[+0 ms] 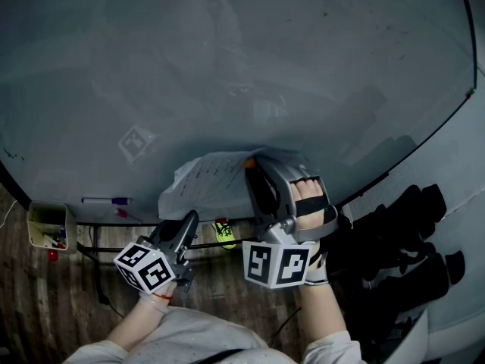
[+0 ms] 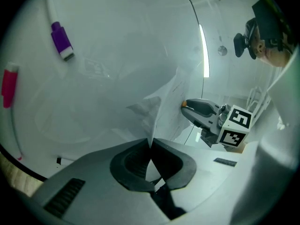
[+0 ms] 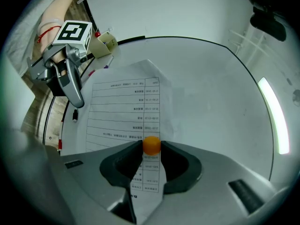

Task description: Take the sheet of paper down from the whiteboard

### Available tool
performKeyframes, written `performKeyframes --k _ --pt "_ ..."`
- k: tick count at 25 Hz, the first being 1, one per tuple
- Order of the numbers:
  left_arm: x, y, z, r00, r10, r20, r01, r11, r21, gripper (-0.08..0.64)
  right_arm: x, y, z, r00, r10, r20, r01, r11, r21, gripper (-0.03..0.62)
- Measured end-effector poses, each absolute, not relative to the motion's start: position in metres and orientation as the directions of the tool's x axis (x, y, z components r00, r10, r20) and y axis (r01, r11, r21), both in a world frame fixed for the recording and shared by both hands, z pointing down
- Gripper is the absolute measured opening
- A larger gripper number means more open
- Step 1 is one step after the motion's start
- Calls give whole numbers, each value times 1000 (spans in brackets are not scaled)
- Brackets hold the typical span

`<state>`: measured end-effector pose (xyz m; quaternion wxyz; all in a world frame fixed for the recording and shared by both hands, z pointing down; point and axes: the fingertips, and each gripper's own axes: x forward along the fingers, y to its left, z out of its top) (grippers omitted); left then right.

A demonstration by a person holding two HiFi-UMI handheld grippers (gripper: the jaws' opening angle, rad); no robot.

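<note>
The left gripper's [image 2: 151, 142] jaws pinch the sheet of paper's [image 3: 125, 108] curled edge to steady it, while the right gripper's [image 1: 251, 164] jaws clasp the orange magnet [image 3: 151, 144] pinning it near the whiteboard's [image 3: 211, 78] bottom edge, probably to pull it off.

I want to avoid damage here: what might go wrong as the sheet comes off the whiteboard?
1. The left gripper is shut on the sheet of paper at its edge while the orange magnet pins it to the whiteboard; pulling now might tear or crease it further.
2. The right gripper holds the small round magnet only at its jaw tips, so it may slip out and drop.
</note>
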<state>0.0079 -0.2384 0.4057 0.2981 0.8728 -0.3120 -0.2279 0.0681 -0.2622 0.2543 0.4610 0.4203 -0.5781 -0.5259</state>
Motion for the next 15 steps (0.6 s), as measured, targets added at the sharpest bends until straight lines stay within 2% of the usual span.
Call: performKeyframes --k 15 --pt "5 -234 415 693 -695 -192 -412 -599 687 14 68 -265 256 -228 -968 99 -4 103 995 132"
